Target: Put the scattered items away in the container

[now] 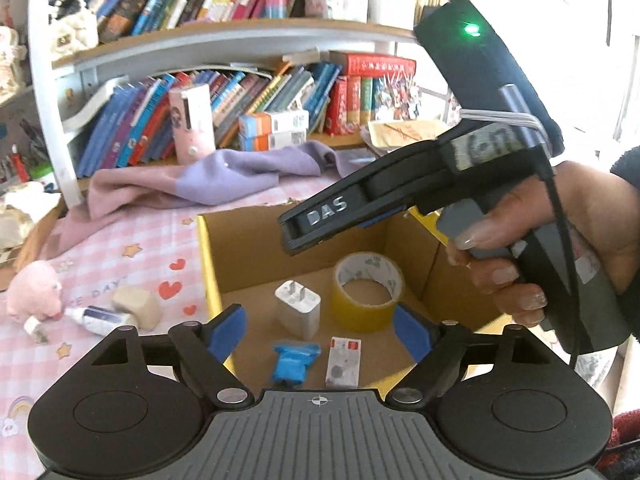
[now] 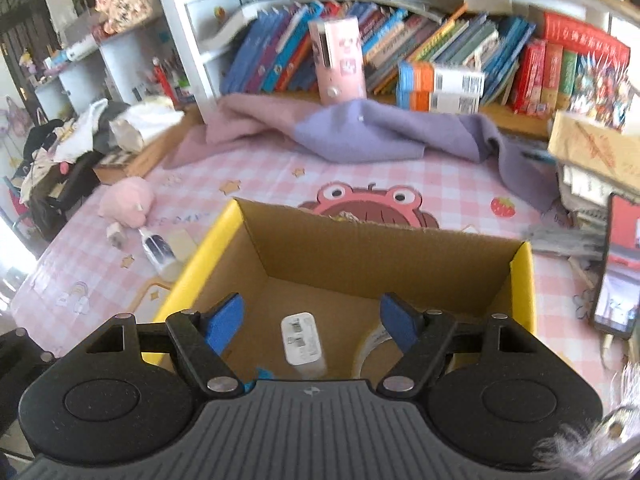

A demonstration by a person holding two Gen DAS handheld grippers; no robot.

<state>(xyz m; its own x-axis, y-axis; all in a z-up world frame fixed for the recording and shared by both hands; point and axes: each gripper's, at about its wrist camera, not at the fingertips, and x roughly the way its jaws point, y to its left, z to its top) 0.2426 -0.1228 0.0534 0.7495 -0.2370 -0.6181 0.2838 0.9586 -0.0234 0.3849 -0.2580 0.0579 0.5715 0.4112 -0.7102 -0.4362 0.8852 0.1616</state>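
Both tools, left tool (image 1: 320,330) and right tool (image 2: 312,320), hang open and empty above the cardboard box (image 1: 256,256), where the white charger (image 1: 298,312) stands prongs-up.

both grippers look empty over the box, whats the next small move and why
Probably swing the left gripper left, out over the cloth toward the small tube beside the box. Both sets of jaws stand open with nothing between them; the charger and tape already lie inside, while the tube, a beige block and a pink plush remain outside.
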